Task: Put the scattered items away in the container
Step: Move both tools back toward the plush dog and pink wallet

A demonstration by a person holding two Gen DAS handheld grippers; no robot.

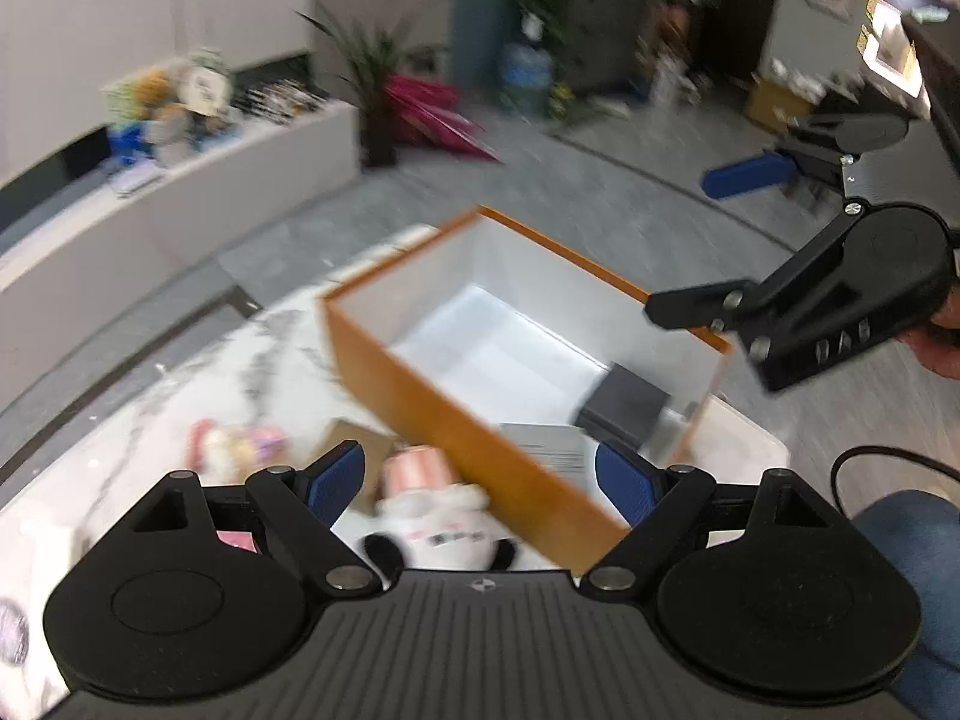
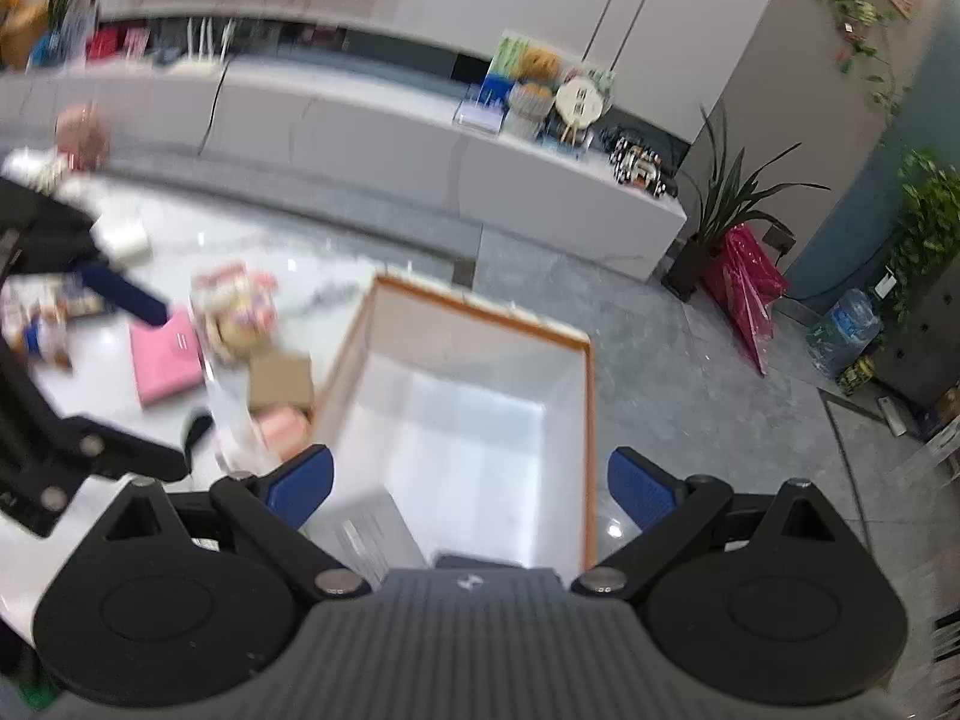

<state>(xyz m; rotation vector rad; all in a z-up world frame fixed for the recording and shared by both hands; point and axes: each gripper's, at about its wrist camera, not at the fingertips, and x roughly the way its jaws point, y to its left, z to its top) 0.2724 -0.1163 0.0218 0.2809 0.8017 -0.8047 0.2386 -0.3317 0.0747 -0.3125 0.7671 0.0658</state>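
Observation:
An orange box (image 1: 420, 396) with a white inside stands on the marble table (image 1: 150, 420). In it lie a black item (image 1: 627, 405) and a grey booklet (image 1: 552, 450). My left gripper (image 1: 480, 483) is open over the box's near wall, above a white plush toy with a pink hat (image 1: 429, 504) on the table. My right gripper (image 2: 471, 483) is open and empty, hovering over the orange box (image 2: 474, 318); the booklet (image 2: 366, 531) shows below it. Left of the box lie a snack bag (image 2: 237, 312), a pink flat box (image 2: 165, 360) and a small brown carton (image 2: 282, 381).
More small items (image 2: 42, 324) and a white roll (image 2: 123, 240) sit at the table's left end. A long white cabinet (image 2: 390, 138) and a potted plant (image 2: 720, 210) stand beyond grey floor. A cable (image 1: 870, 462) and a person's knee (image 1: 912, 534) are at the right.

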